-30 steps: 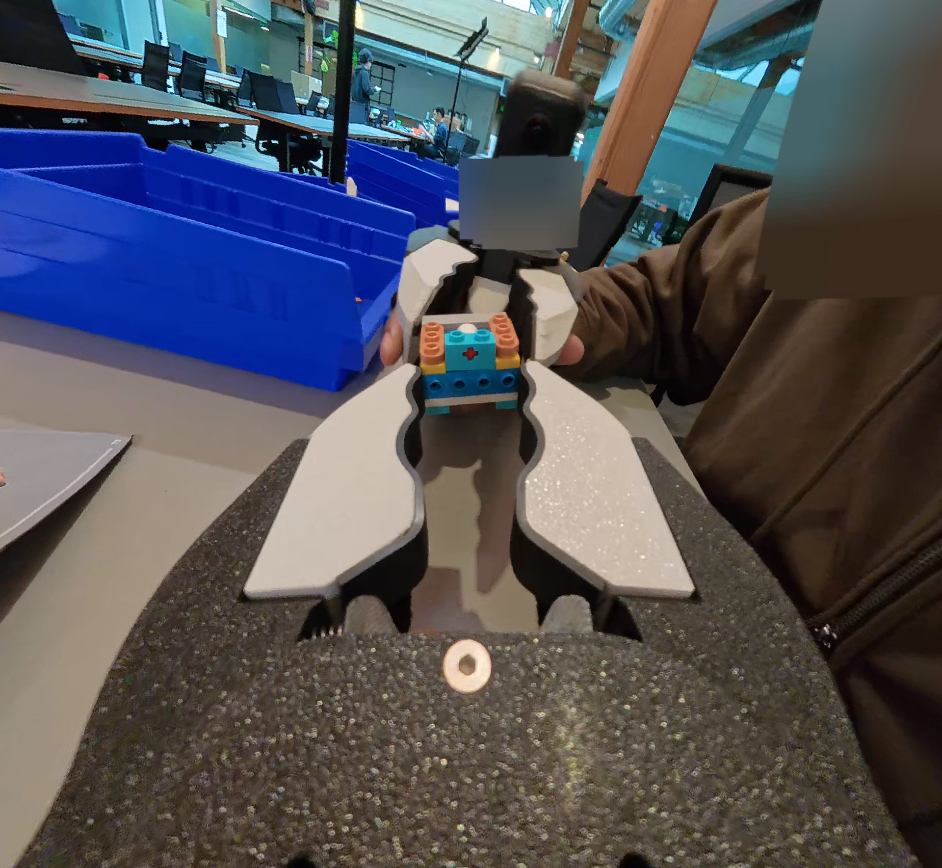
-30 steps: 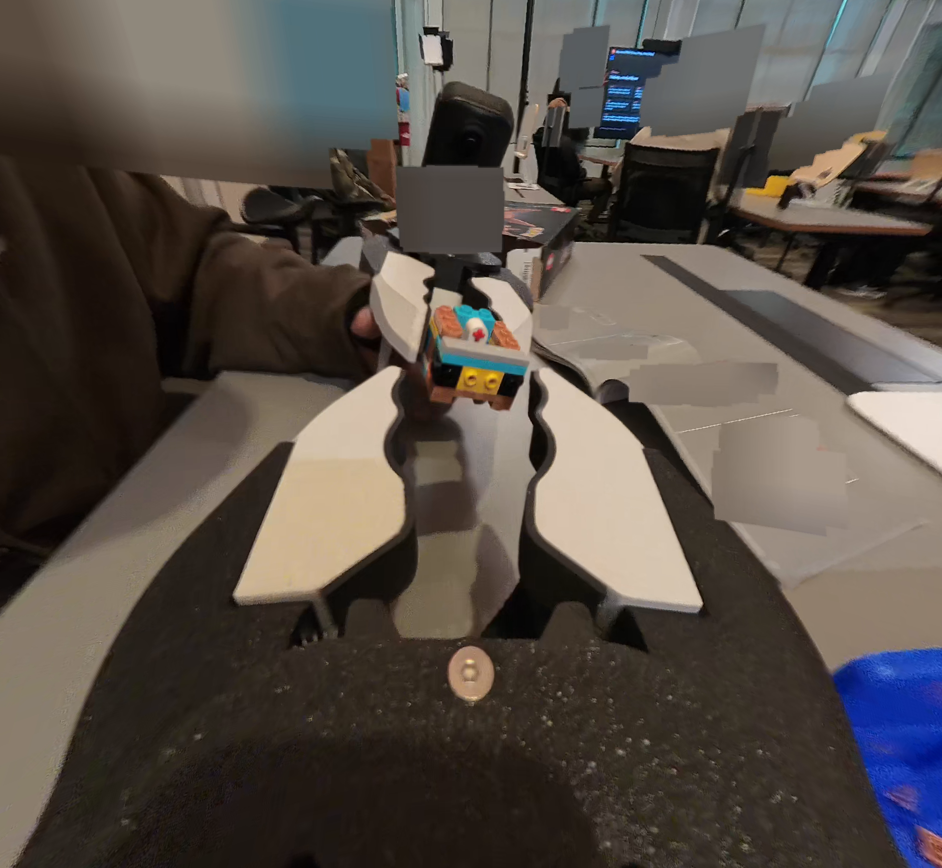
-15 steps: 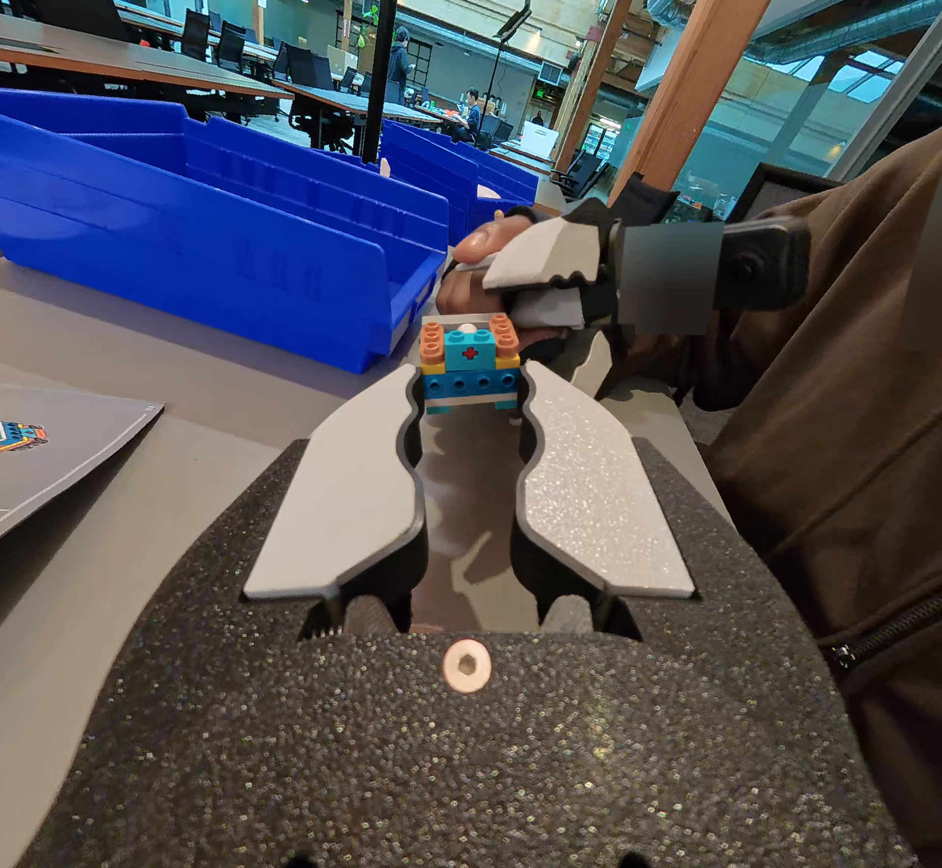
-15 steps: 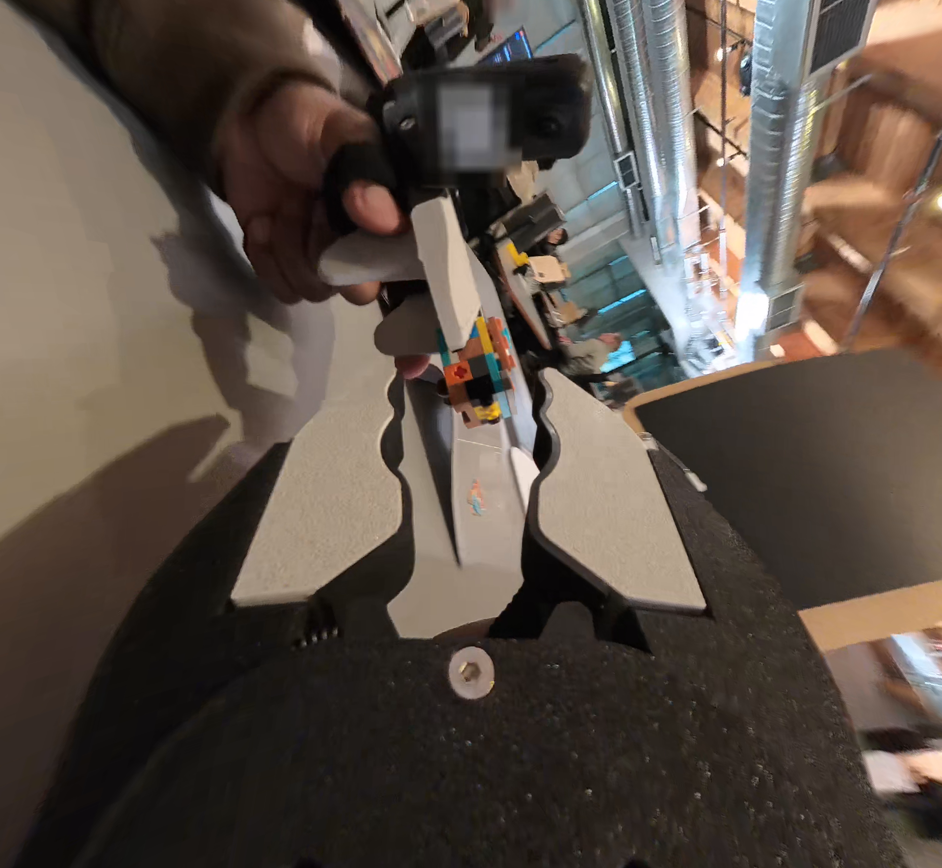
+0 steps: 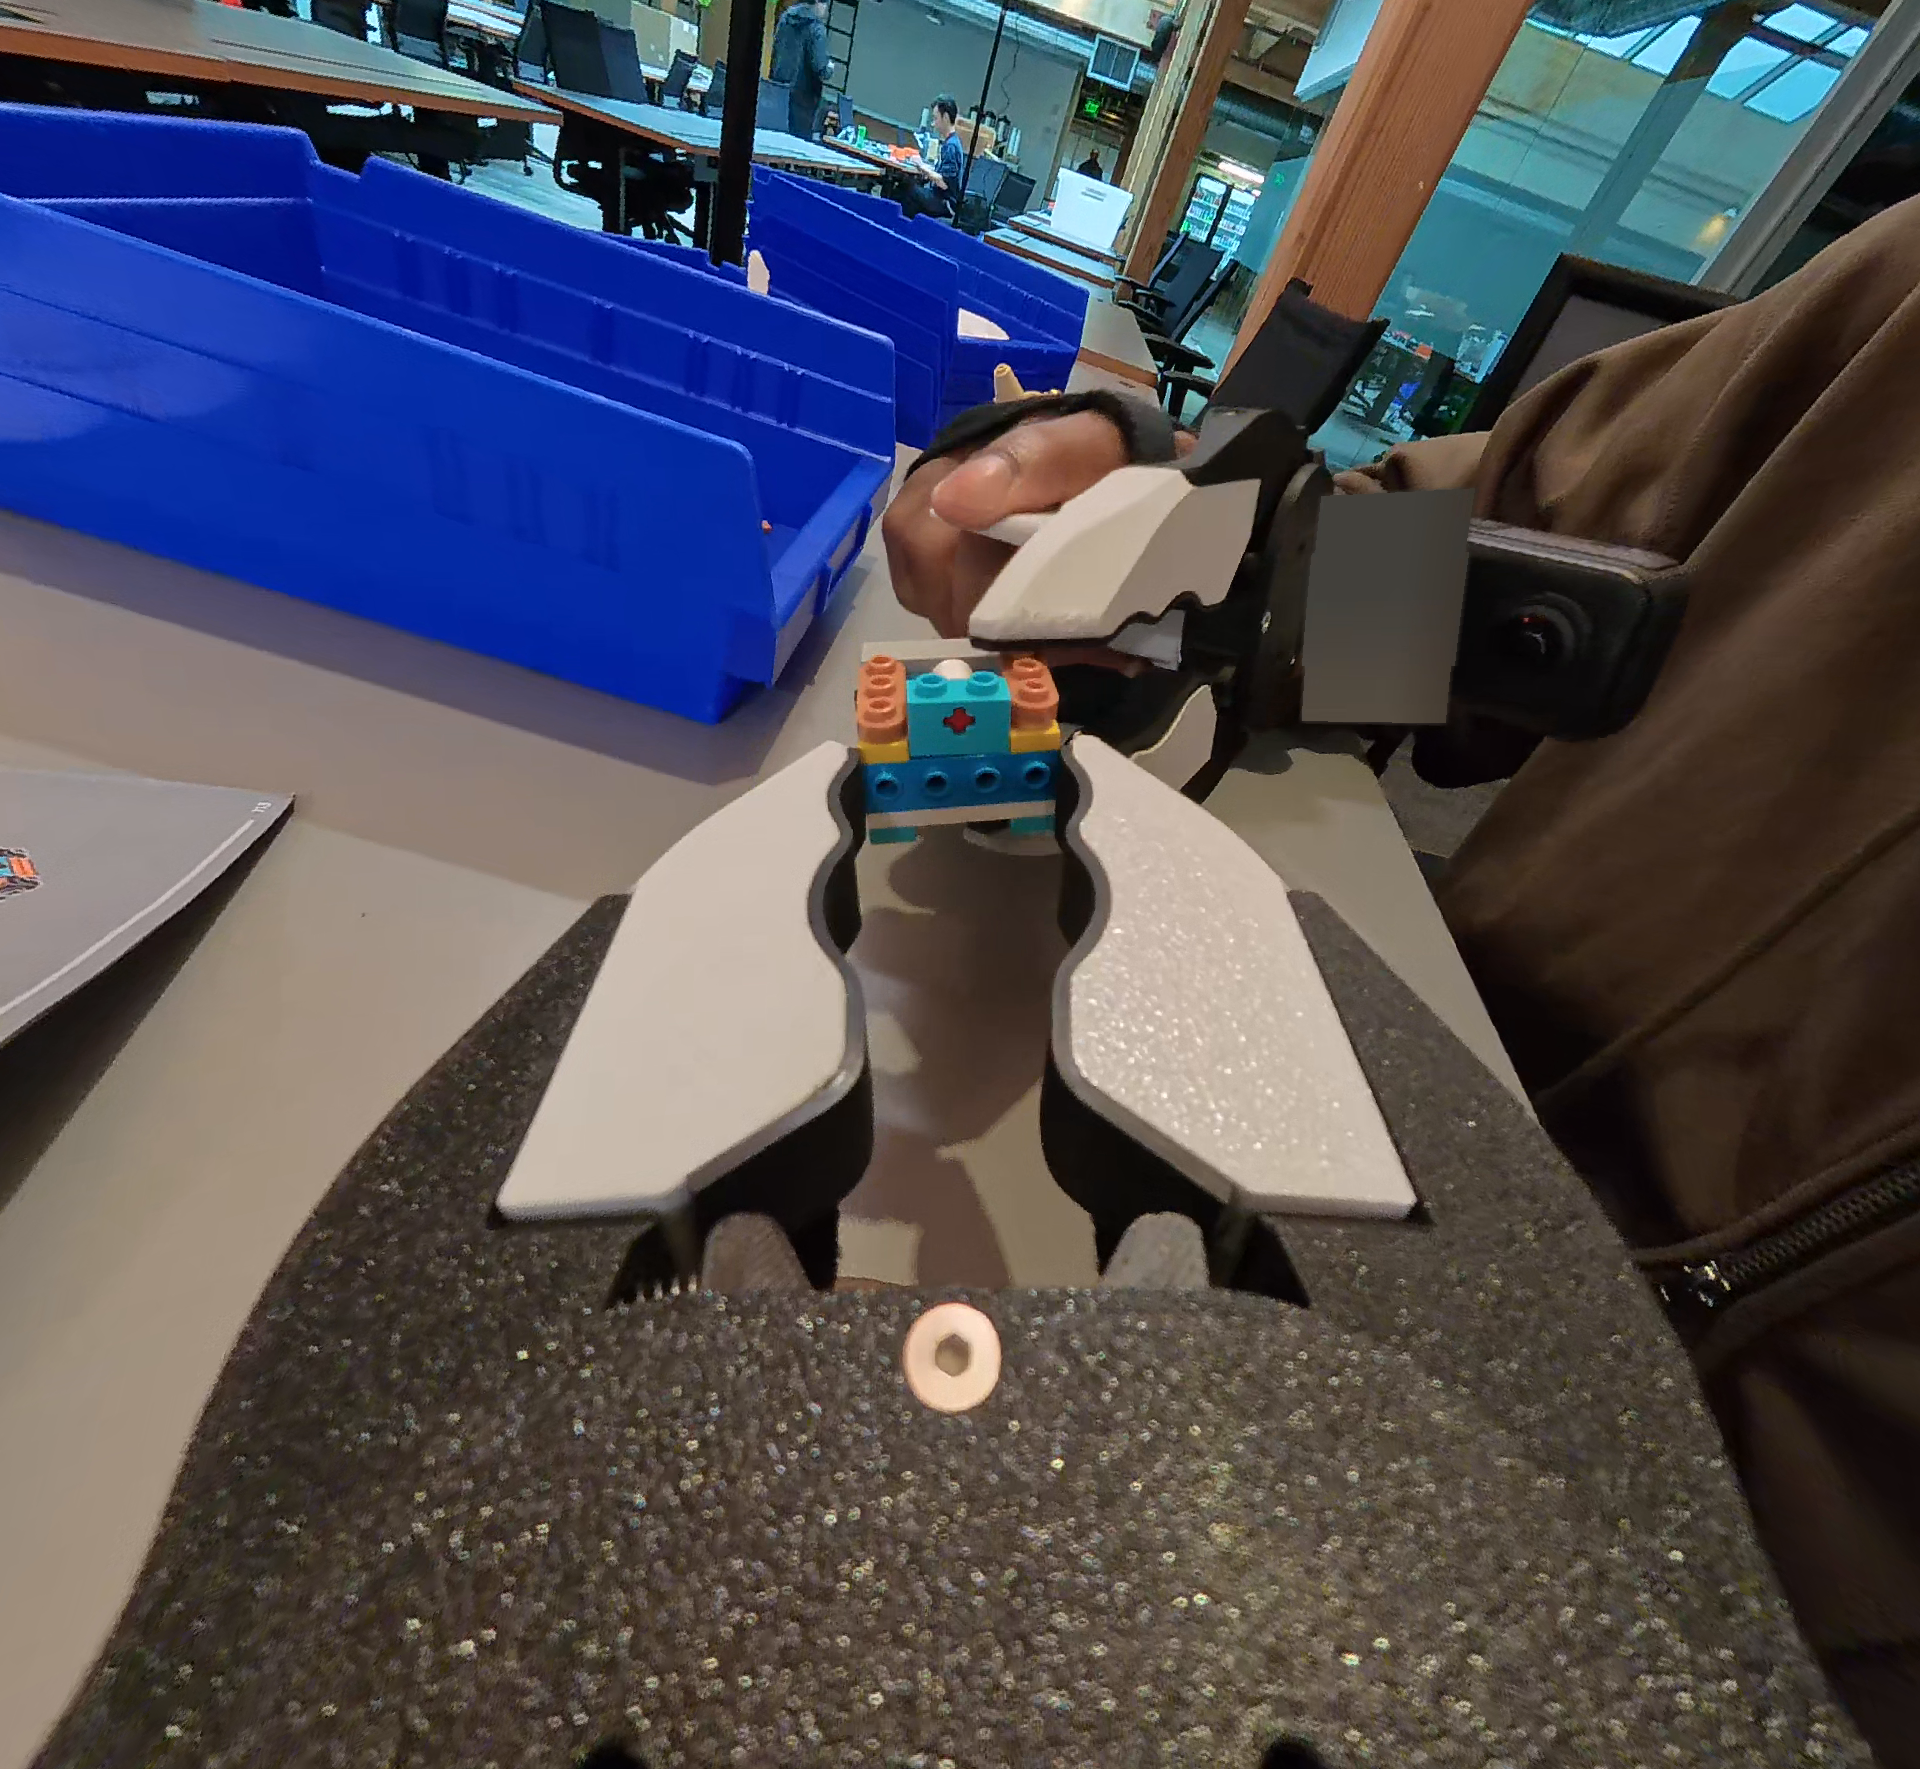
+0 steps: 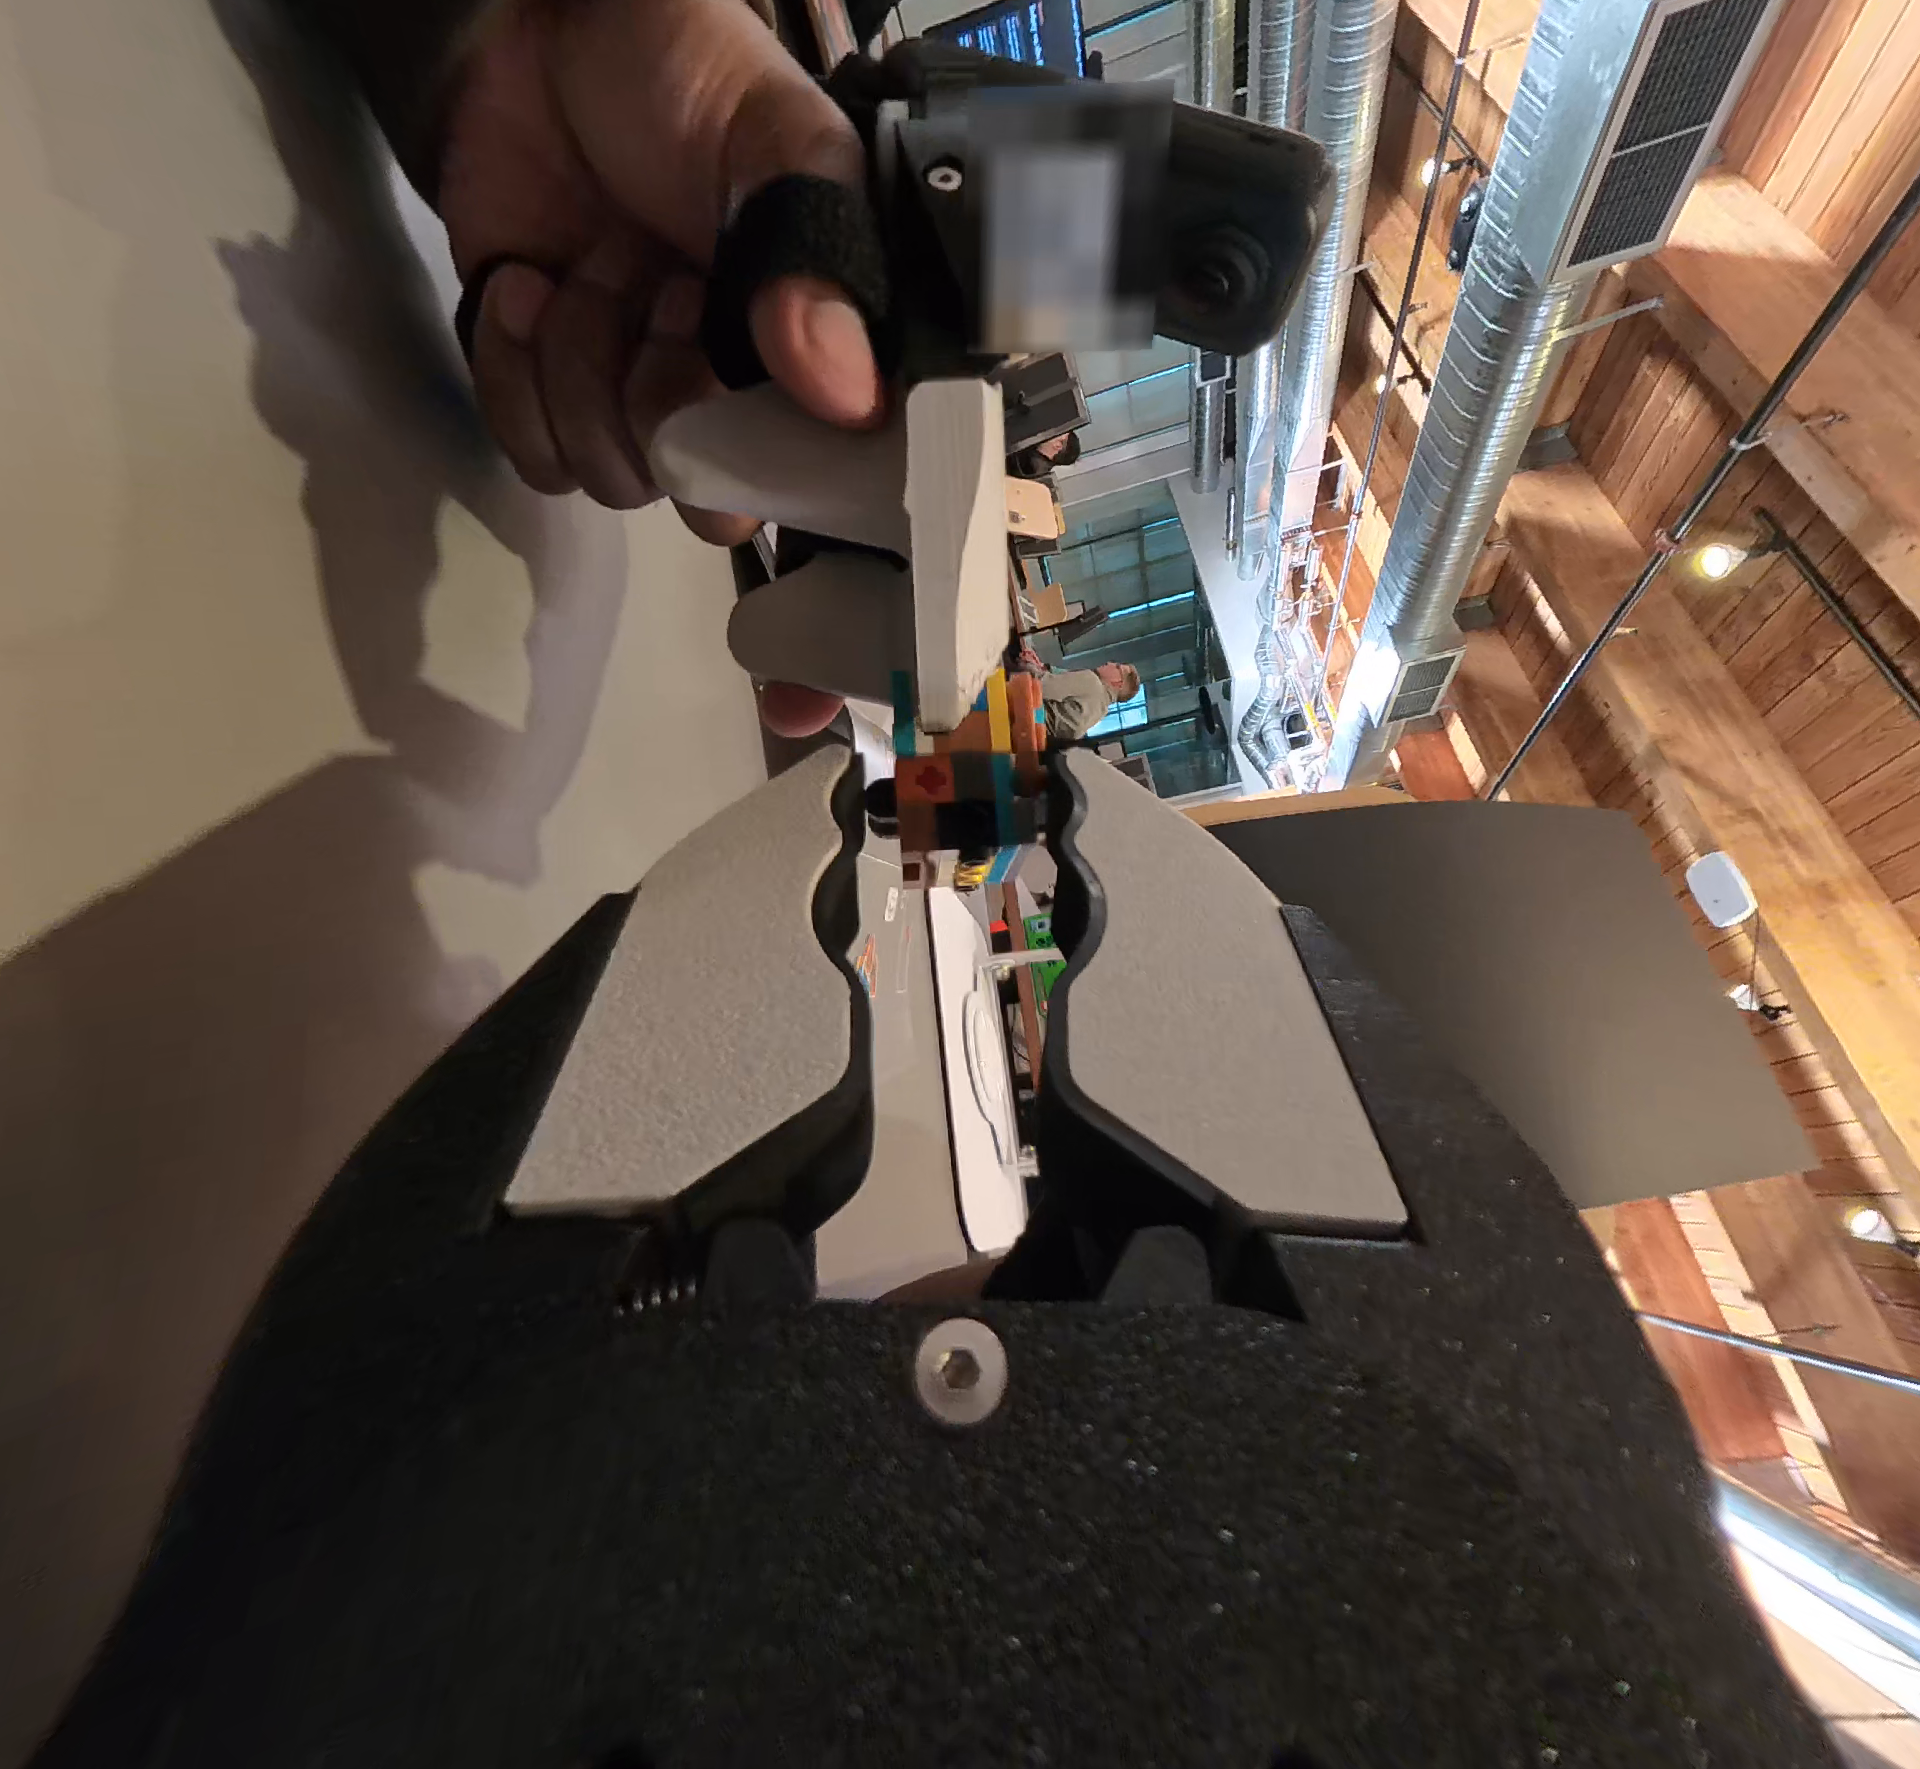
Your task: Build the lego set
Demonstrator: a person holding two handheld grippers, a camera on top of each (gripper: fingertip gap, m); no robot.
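Observation:
A small lego model (image 5: 956,732) of blue, teal, orange and yellow bricks with a red cross on its teal brick is clamped between the tips of my left gripper (image 5: 961,763), a little above the grey table (image 5: 416,836). My right gripper (image 6: 956,805) is rolled onto its side and meets the model from the far side. Its upper finger (image 5: 1101,556) lies over the model's top rear. In the right wrist view the model (image 6: 956,789) sits between my right fingertips, which appear to touch it on both sides. A left finger (image 6: 956,556) points down onto it there.
Large blue bins (image 5: 416,472) stand in rows at the back left. A grey instruction booklet (image 5: 104,888) lies at the left edge. The person's brown sleeve (image 5: 1662,680) fills the right side. The table's far edge runs just behind the model. The tips of both grippers are at nearly the same place.
My right gripper has rolled about a quarter turn onto its side and closed in on the model's far side. My left gripper kept its hold on the model, with little movement.

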